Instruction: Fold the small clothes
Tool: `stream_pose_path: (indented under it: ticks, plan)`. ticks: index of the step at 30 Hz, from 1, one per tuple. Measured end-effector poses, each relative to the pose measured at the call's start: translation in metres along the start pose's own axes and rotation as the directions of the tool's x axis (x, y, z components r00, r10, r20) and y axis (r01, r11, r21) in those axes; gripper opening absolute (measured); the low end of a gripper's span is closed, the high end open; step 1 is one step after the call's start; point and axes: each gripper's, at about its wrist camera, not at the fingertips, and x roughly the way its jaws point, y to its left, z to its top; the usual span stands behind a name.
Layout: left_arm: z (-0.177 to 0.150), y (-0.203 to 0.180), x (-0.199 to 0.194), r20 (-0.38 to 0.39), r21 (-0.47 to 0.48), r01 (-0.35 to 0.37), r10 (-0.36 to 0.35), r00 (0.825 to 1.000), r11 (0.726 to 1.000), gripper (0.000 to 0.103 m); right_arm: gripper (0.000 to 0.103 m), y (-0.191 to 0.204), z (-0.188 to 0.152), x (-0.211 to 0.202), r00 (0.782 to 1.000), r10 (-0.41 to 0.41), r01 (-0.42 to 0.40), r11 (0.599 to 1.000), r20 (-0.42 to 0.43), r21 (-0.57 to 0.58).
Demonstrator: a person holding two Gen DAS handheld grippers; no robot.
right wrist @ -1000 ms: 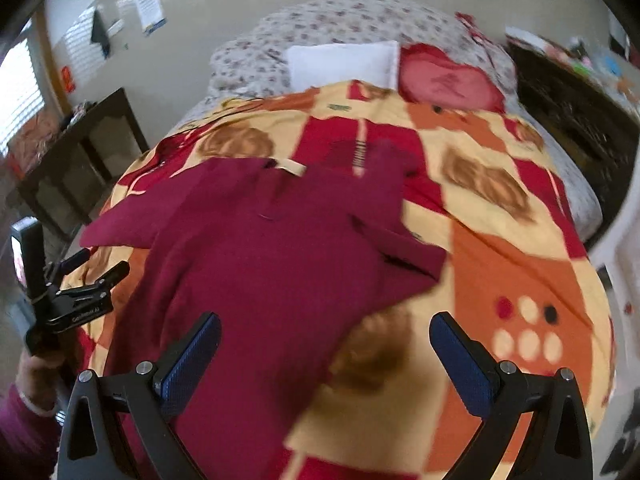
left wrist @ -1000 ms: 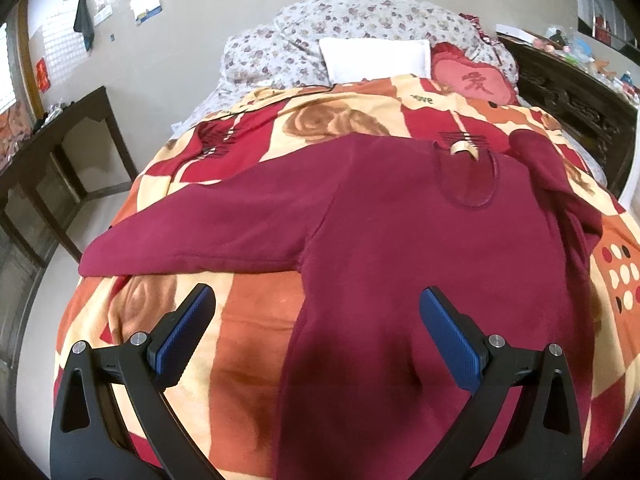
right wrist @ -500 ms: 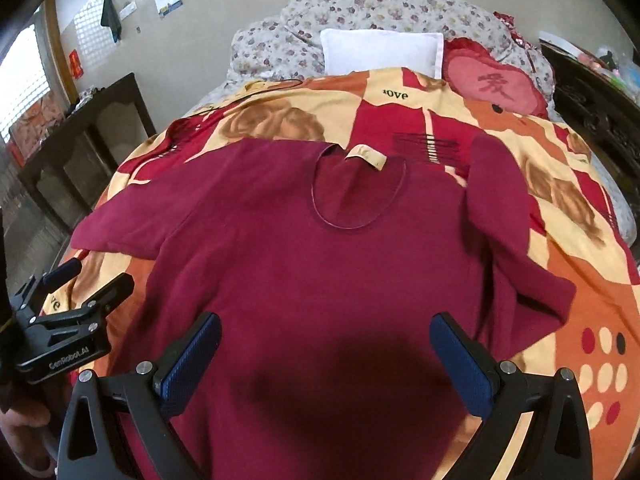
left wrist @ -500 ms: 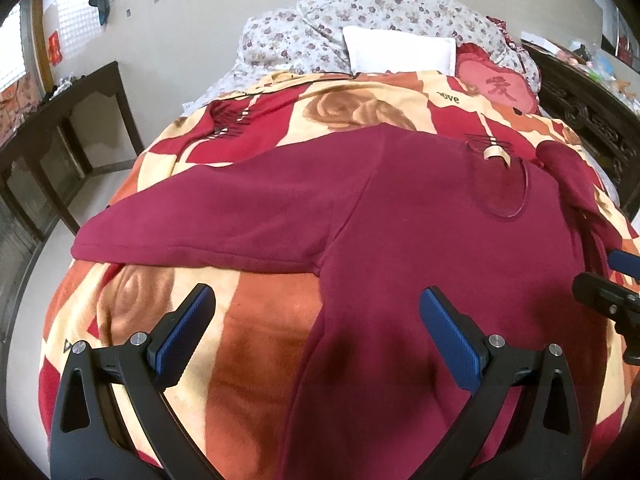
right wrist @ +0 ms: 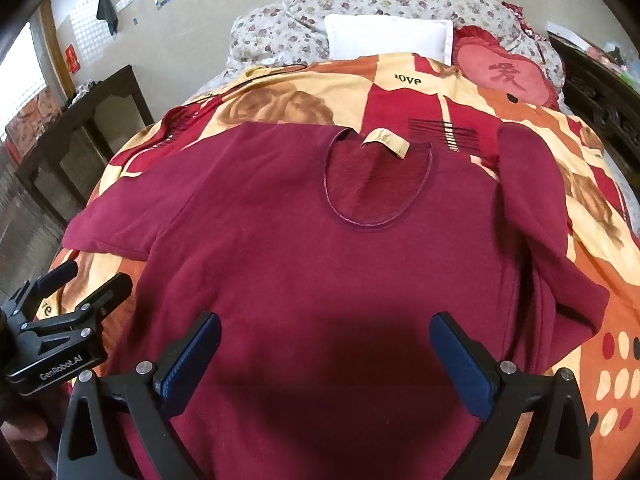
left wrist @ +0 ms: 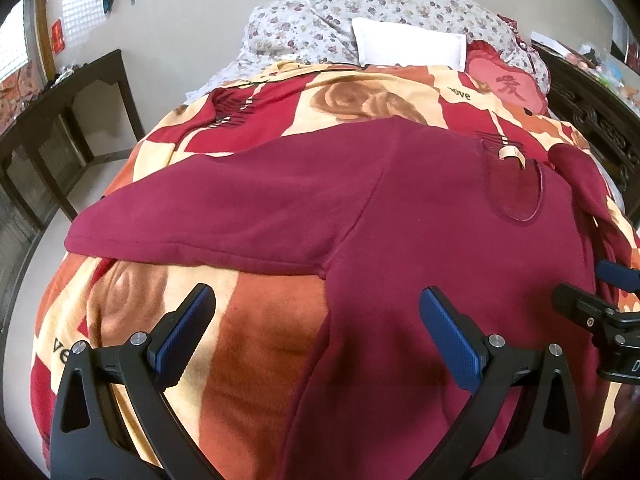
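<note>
Read "GenRobot.AI" on left gripper (right wrist: 68, 320), "love" on blanket (right wrist: 408, 80); one sweater (right wrist: 320, 260); both grippers' jaws gaped wide, empty, right gripper (right wrist: 324, 360) included.

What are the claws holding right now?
Nothing. The left claw and right claw are both open above the red shirt, which lies flat on the blanket. Neither touches it.

Sweater (right wrist: 320, 248) spread on blanket (right wrist: 400, 92) at frame centre, one sleeve (right wrist: 120, 232) stretched left, other sleeve (right wrist: 536, 208) folded at right, pillows (right wrist: 384, 36) behind at top, table (right wrist: 80, 120) upper left
</note>
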Motion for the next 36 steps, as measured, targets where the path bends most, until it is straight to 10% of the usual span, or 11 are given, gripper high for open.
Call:
stream_pose_path:
  ticks: [36]
  plan:
    - [0.003, 0.026, 0.009, -0.031, -0.073, -0.002, 0.0, 1.0, 0.997, 0.102, 0.103, 0.004, 0.004, 0.018, 0.999, 0.015, -0.014, 0.999, -0.029, 0.031]
